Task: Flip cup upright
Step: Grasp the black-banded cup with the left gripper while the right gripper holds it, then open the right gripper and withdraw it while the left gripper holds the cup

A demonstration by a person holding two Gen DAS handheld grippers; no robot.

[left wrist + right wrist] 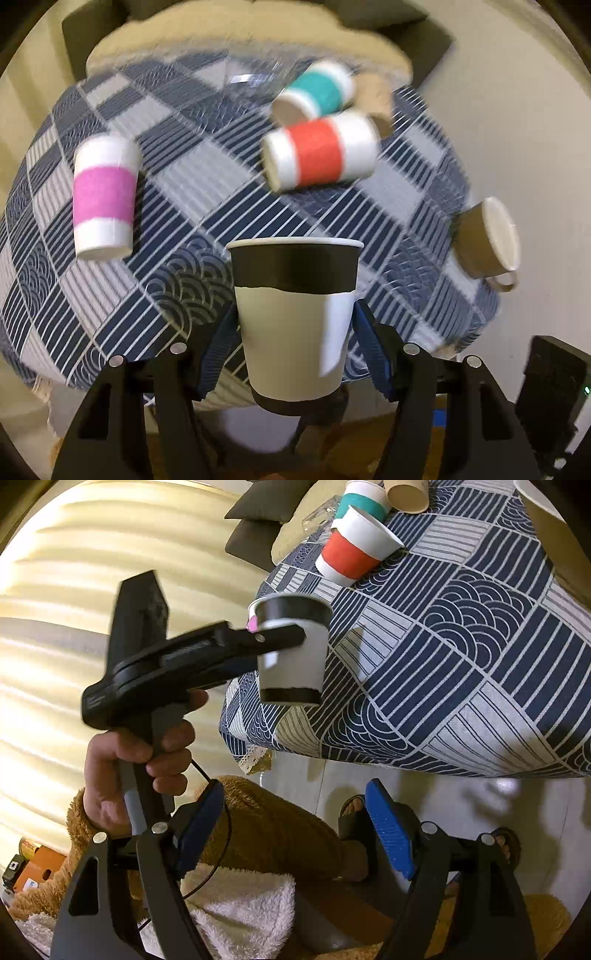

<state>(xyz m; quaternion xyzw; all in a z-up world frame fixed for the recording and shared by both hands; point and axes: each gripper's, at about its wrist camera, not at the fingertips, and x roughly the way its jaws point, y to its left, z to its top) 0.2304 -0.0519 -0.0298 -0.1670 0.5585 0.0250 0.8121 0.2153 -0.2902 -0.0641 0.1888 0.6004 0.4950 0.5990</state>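
Off the table's edge [258, 738], left tongs [295, 325] clamp the upright cup [295, 314] (right tongs [291, 834] gape wide).

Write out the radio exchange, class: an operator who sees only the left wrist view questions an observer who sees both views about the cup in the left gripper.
Operator: Is the right gripper carrying anything?
Observer: No. The right gripper is open, nothing between its blue pads.
Operator: Where is it?
Observer: Low beside the table, pointing over the floor and the person's legs.
Operator: Is my cup resting on the cloth?
Observer: It looks lifted: the black-and-white cup hangs rim up by the table's edge, clamped in the left gripper.
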